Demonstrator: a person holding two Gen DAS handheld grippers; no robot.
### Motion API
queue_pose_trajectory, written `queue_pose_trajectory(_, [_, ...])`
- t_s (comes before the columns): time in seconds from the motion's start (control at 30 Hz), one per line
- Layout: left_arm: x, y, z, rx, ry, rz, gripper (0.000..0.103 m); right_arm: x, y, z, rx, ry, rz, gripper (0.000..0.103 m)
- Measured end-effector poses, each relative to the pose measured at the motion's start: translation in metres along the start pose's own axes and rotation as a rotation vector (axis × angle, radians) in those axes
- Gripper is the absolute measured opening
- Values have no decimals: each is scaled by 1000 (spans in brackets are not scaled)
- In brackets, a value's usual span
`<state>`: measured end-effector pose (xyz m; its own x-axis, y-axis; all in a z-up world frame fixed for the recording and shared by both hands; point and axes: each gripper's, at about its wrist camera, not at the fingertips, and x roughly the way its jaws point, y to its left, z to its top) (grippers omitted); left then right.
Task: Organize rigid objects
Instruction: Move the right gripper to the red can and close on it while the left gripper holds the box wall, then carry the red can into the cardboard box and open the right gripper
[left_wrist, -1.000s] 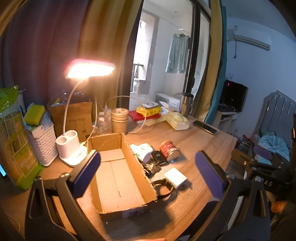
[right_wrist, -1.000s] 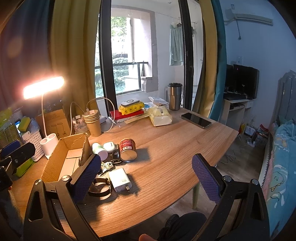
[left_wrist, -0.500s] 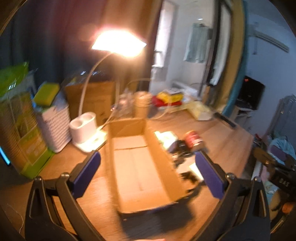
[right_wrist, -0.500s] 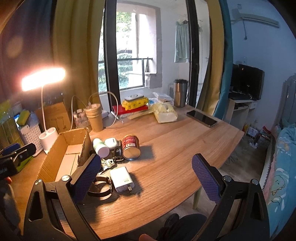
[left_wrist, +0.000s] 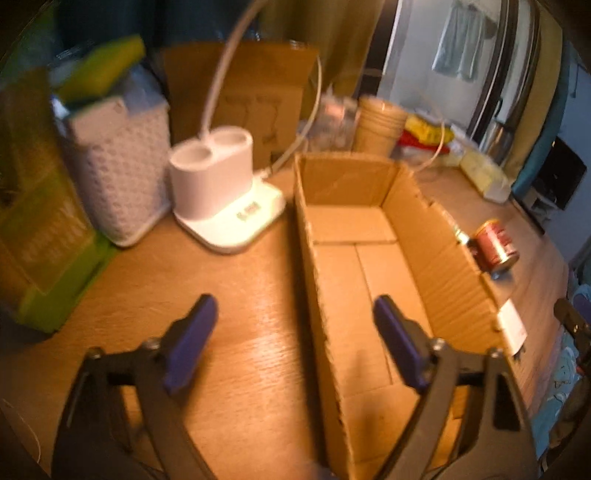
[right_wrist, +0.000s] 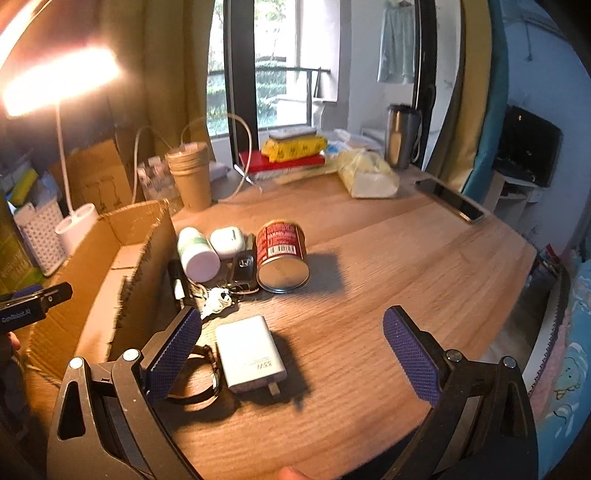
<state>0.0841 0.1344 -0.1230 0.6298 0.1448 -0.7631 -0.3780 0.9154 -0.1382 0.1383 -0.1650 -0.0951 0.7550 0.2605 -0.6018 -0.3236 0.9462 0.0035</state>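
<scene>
An open cardboard box (left_wrist: 369, 266) lies empty on the wooden table. My left gripper (left_wrist: 295, 345) straddles its left wall, jaws closing, pads clear of the cardboard. In the right wrist view, a red can (right_wrist: 282, 254), white bottle (right_wrist: 197, 253), earbud case (right_wrist: 227, 242), car key (right_wrist: 245, 267) and keys (right_wrist: 218, 301) lie right of the box (right_wrist: 155, 258). Nearer, a white charger (right_wrist: 251, 354) and a black band (right_wrist: 201, 380) lie between the fingers of my open right gripper (right_wrist: 291, 354), which hangs above them.
A lit desk lamp with white base (left_wrist: 218, 184), a white basket (left_wrist: 118, 166) and a green package (left_wrist: 37, 229) stand left of the box. Paper cups (right_wrist: 192, 177), books, a tissue pack (right_wrist: 369, 173), a steel mug (right_wrist: 400, 136) and a phone (right_wrist: 454, 199) line the back.
My left gripper dropped and tilted down over the box's left wall, and its jaws narrowed. My right gripper came down closer to the charger and band, still open.
</scene>
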Motion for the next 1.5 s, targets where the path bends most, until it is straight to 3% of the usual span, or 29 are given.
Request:
queue_pose_trajectory(0.07, [14, 0, -1, -1, 43, -19, 67, 14, -2, 1, 1, 22, 0, 100])
queue_pose_trajectory(0.27, [39, -11, -2, 31, 135, -94, 38, 41, -11, 5, 16, 54, -10, 100])
queue_pose_trajectory(0.47, [51, -27, 4, 104, 129, -129, 27, 58, -24, 2, 41, 80, -30, 100])
queue_pose_trajectory(0.67, [58, -36, 11, 162, 124, -180, 24, 68, -30, 6, 43, 77, -32, 100])
queue_pose_trajectory(0.83, [68, -39, 19, 193, 118, -236, 22, 88, -32, 27, 29, 64, -11, 100])
queue_pose_trajectory(1.03, [68, -40, 21, 185, 86, -272, 22, 112, -33, 47, 16, 72, -26, 97])
queue_pose_trajectory(1.27, [70, -31, 22, 117, 110, -335, 22, 140, -34, 51, -13, 138, -7, 95])
queue_pose_trajectory(1.37, [65, -25, 20, 109, 114, -353, 22, 151, -33, 50, -20, 174, 14, 72])
queue_pose_trajectory(1.4, [63, -25, 19, 119, 113, -350, 22, 152, -32, 49, -24, 173, 16, 57])
queue_pose_trajectory(1.5, [57, -27, 14, 138, 112, -336, 22, 152, -33, 47, -23, 165, 24, 57])
